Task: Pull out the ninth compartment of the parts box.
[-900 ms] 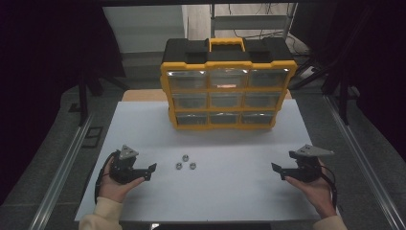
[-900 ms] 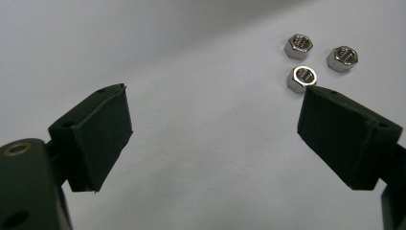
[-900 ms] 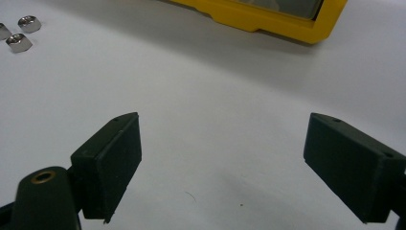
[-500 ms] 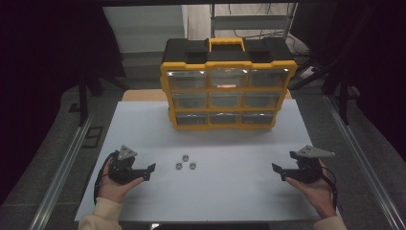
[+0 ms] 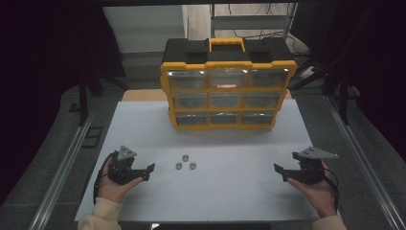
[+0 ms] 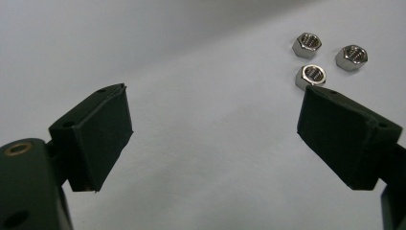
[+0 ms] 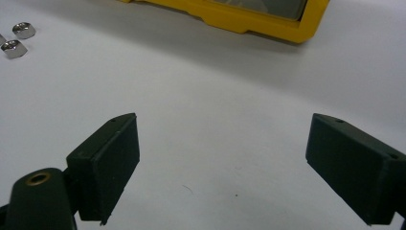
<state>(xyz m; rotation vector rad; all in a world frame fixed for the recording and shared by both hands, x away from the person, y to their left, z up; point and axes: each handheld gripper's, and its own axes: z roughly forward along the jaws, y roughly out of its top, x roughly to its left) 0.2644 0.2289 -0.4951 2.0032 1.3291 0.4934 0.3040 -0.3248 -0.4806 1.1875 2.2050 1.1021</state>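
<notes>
Left gripper (image 6: 215, 124): matte black block jaws wide apart, holding nothing. Three shiny hex nuts (image 6: 325, 60) lie clustered on the worktop (image 6: 201, 57) just beyond its right jaw, which cuts off the nearest. Right gripper (image 7: 220, 167): jaws wide, empty, well apart from the nuts. Yellow organizer (image 5: 229, 91) at the rear; drawer contents unreadable.

Two hand-held black grippers, cream sleeves at the wrists

The left gripper (image 5: 149, 171) and right gripper (image 5: 279, 171) were matte black, each topped by a grey three-cornered plate and trailed by a thin black cable that looped round the hand. Their jaws were blocky, flat-faced pads with small screw holes near the tips; a brass-coloured ring sat in the body beside one jaw. The sleeves (image 5: 98, 218) were pale cream, cuffed
</notes>
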